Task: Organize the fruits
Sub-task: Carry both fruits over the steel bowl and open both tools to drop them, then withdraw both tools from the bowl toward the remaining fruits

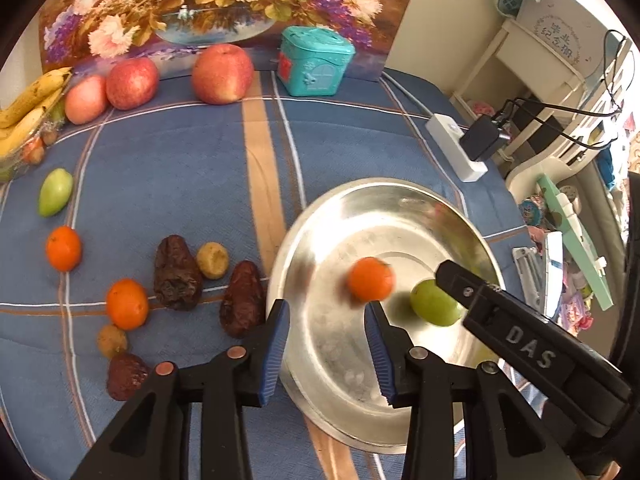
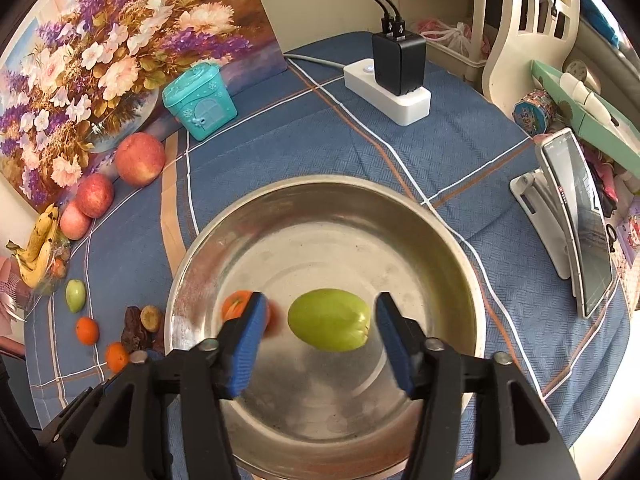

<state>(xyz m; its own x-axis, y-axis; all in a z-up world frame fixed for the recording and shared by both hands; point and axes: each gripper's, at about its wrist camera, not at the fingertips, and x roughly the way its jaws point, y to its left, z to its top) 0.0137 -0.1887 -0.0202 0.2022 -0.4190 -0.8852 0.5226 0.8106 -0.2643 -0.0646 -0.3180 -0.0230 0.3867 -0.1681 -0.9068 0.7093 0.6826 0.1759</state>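
Observation:
A steel bowl [image 1: 320,360] [image 2: 200,264] sits on the blue checked cloth. In it lie a small orange [image 1: 371,279] [image 2: 236,306], blurred, and a green fruit [image 1: 434,302] [image 2: 328,320]. My left gripper [image 1: 326,308] is open over the bowl's near left side, with the orange just beyond its right fingertip and nothing between its pads. My right gripper [image 2: 320,304] is open around the green fruit, with a gap showing on each side. One of its fingers [image 1: 472,288] reaches in from the right in the left wrist view.
Left of the bowl lie two oranges [image 1: 127,303], dark dates [image 1: 176,276], small brown fruits [image 1: 212,260] and a green fruit [image 1: 55,192]. Apples [image 1: 222,74], bananas [image 1: 28,108] and a teal box [image 1: 316,62] stand at the back. A power strip [image 2: 388,92] and a phone stand [image 2: 576,220] are on the right.

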